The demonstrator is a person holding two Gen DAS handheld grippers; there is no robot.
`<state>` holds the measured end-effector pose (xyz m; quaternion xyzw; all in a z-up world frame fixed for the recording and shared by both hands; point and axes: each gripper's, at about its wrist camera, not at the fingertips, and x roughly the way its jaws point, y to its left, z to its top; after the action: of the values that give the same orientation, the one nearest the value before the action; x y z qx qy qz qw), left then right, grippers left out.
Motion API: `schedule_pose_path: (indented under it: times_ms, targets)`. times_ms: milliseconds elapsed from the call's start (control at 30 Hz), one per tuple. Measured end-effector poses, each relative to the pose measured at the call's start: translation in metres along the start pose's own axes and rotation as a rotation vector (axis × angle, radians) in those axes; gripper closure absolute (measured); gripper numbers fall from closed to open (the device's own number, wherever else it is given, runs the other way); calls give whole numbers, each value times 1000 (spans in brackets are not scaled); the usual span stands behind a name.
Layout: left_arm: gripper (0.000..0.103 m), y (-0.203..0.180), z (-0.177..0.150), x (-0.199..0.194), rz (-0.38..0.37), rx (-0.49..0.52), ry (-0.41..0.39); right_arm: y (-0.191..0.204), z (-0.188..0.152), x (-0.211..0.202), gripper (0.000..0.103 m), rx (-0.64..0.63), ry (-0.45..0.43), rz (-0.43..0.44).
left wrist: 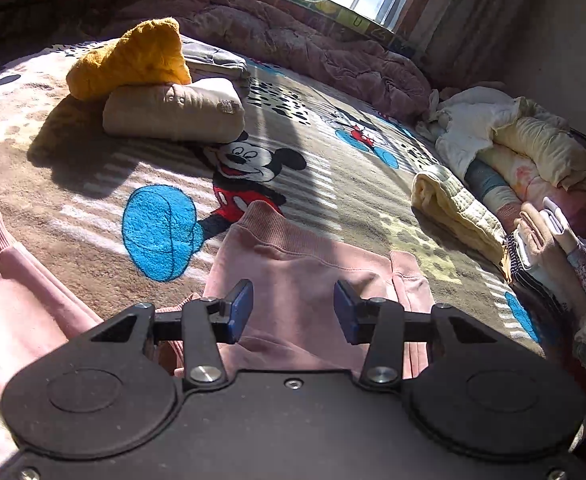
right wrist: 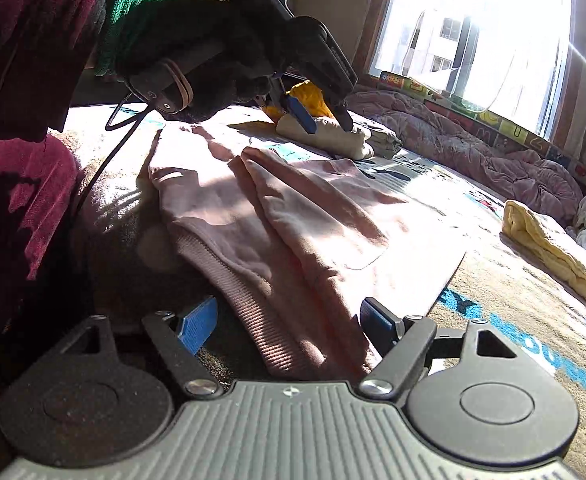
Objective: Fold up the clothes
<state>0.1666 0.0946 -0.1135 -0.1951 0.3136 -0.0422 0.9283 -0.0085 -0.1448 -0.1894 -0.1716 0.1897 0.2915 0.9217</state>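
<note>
Pink sweatshirt [right wrist: 293, 216] lying partly folded on the cartoon-print blanket [left wrist: 333, 168] of the bed. Left tongs [left wrist: 293, 308] hang spread and empty over its upper part; right tongs [right wrist: 289, 328] are spread around the ribbed hem, pads not pressing. Likely risk: closing on one layer only, so the fold drags askew or bunches toward the folded pile [left wrist: 173, 108].

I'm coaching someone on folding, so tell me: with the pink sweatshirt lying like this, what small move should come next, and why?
Probably close the right gripper on the ribbed hem of the pink sweatshirt. Its open jaws already straddle that hem, and the garment lies only partly folded on the cartoon blanket. The left gripper hangs open above the sweatshirt, holding nothing.
</note>
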Motion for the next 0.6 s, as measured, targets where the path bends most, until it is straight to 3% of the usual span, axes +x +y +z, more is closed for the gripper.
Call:
schedule_pose_path:
  times_ms: [167,333,467,567,600]
  targets:
    - [60,45,-16,-17,4,-173,9,-2,1,1,25,36,2,3]
    - [60,61,-35,-6,-71,-296,42,-8,-7,12,25,100,59,22]
    - [60,58,-30,3,-23,-254,17,-4,-11,12,25,88,67,21]
    - [60,44,-13,3,12,-107,1,-2,-13,12,24,71,67,18]
    - [60,37,-6,9,-1,-31,37,-1,-13,12,24,68,67,18]
